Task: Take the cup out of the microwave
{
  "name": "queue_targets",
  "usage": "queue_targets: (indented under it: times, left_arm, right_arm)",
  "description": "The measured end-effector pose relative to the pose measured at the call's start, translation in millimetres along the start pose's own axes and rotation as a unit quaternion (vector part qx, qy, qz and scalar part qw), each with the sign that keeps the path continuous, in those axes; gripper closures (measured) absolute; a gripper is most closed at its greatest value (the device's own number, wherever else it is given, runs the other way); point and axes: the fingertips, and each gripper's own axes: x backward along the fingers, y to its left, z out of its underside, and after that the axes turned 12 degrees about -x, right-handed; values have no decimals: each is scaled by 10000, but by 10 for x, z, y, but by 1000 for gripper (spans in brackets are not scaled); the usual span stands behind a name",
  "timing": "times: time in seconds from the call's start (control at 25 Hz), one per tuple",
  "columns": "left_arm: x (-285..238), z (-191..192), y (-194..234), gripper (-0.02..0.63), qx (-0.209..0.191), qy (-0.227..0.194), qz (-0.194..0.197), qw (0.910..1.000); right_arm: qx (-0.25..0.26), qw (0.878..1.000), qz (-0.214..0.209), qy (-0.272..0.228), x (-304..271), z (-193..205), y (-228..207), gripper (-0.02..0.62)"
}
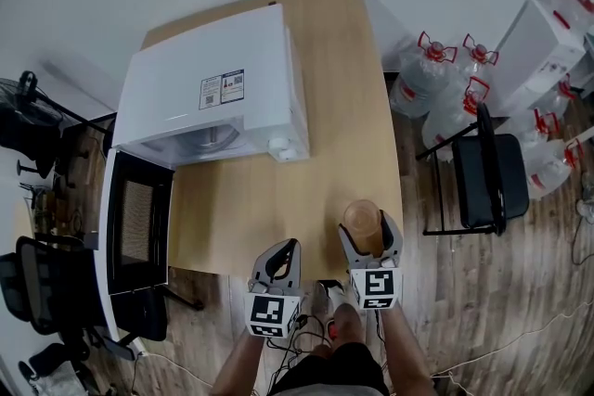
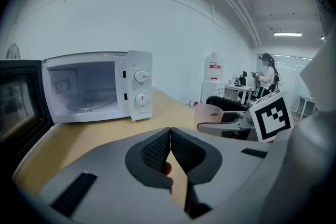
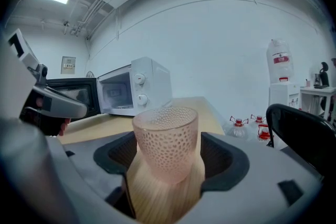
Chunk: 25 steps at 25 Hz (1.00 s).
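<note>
The cup (image 3: 167, 139) is already out of the microwave. It's upright, pinched at its sides by the right gripper (image 1: 368, 235) over the near edge of the table (image 1: 278, 199). Whether its base is touching the wood is hard to say. The left gripper (image 2: 170, 134) sits just beside it, jaws pressed together on nothing. The microwave (image 1: 223, 79) is well back on the table with its door (image 1: 137, 223) swung open.

What's probably left is the set-down. The person would do best to keep the cup level, bring it a bit further in from the edge, let the base sit flat, and only then ease the jaws apart. The dimpled wall looks slippery, so no twisting.
</note>
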Motion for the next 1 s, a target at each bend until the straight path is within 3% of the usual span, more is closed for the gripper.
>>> queue_targets:
  times: [0.44, 1.0]
  left_arm:
    - [178, -140, 47, 583, -47, -139, -176, 9997]
    - [837, -754, 243, 583, -223, -800, -662, 9943]
  right_arm:
    - [199, 9996, -142, -156, 183, -216, 125, 229]
    - [253, 9958, -409, -783, 673, -935, 550, 230]
